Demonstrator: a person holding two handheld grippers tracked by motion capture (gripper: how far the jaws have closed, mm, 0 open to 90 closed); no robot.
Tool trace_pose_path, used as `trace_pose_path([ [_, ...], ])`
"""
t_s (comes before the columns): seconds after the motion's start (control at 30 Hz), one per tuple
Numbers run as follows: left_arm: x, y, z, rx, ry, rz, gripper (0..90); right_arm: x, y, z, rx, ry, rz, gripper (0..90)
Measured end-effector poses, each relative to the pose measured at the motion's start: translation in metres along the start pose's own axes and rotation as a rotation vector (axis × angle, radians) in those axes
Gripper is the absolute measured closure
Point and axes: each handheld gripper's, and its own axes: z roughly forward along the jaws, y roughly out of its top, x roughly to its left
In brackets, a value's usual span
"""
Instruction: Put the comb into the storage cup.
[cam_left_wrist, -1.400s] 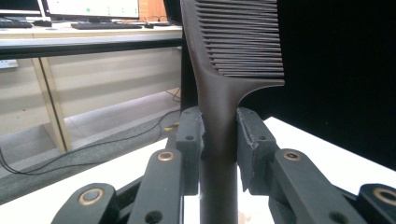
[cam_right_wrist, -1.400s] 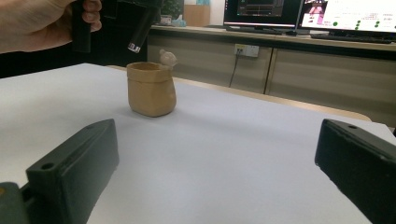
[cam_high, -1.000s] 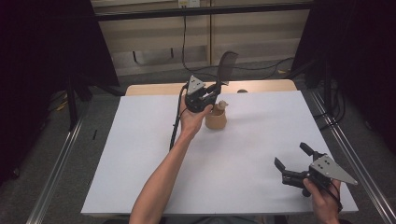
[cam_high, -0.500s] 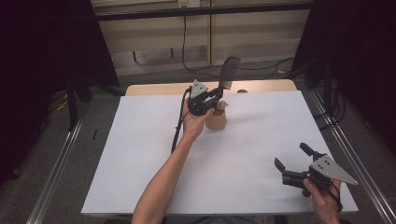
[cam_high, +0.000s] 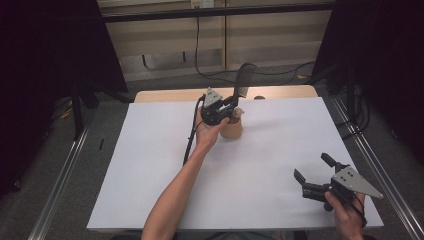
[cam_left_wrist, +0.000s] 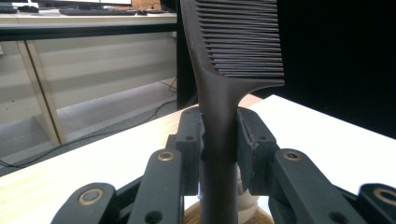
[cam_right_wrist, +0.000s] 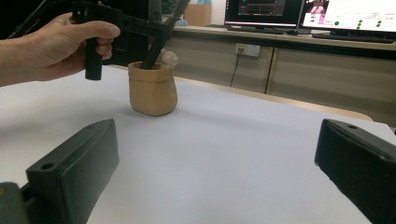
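Observation:
A dark comb (cam_high: 245, 79) stands nearly upright with its teeth end up and its handle end down inside a small tan pot (cam_high: 232, 129) at the far middle of the white table (cam_high: 150, 175). My left gripper (cam_high: 235, 101) is shut on the comb's handle just above the pot. In the left gripper view both jaws press the comb (cam_left_wrist: 233, 46) from either side, and the pot (cam_left_wrist: 261, 217) lies below. A pale rounded thing (cam_right_wrist: 167, 58) also sticks out of the pot (cam_right_wrist: 153, 88). My right gripper (cam_high: 312, 166) is open, held low at the front right.
Beyond the table's far wooden edge (cam_high: 280, 92) are cables on the floor and a pale wall. Metal rails (cam_high: 60, 185) run along both sides of the table. Monitors (cam_right_wrist: 345, 16) stand on a counter in the right gripper view.
My left gripper has come down slightly over the pot, and the comb stands a little more upright. The right gripper has stayed where it was.

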Motion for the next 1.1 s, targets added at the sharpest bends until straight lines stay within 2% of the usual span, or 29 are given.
trace_pose_path([
  [0.1,0.002,-0.003,-0.001,0.002,0.003,-0.014,72.9,-0.001,0.0,0.001,0.0,0.001,0.0,0.0],
  [0.17,0.004,-0.003,-0.002,-0.003,0.021,-0.008,72.9,-0.001,0.0,0.001,-0.001,-0.001,0.002,0.0],
  [0.23,0.006,-0.004,-0.002,0.0,0.019,-0.024,72.8,-0.001,0.0,0.0,-0.002,0.0,0.007,0.0],
  [0.47,0.004,-0.004,0.0,0.022,0.023,0.005,72.8,0.0,0.0,-0.001,-0.003,0.002,0.003,0.0],
  [0.7,0.001,-0.004,0.0,0.024,0.016,-0.02,72.8,0.0,0.0,-0.005,-0.007,0.006,0.005,0.0],
  [0.77,0.001,-0.006,0.0,0.032,0.021,-0.002,72.8,-0.002,0.0,-0.005,-0.006,0.001,0.011,0.0],
  [0.8,0.002,-0.007,0.0,0.035,0.014,-0.016,72.8,-0.002,0.0,-0.005,-0.007,0.0,0.013,0.0],
  [0.93,0.006,-0.014,-0.001,0.052,0.022,-0.021,72.8,-0.001,0.0,-0.005,-0.009,0.004,0.011,0.0],
  [1.1,0.007,-0.017,-0.003,0.049,0.03,-0.028,72.9,-0.001,0.0,-0.004,-0.005,0.001,0.013,0.0],
])
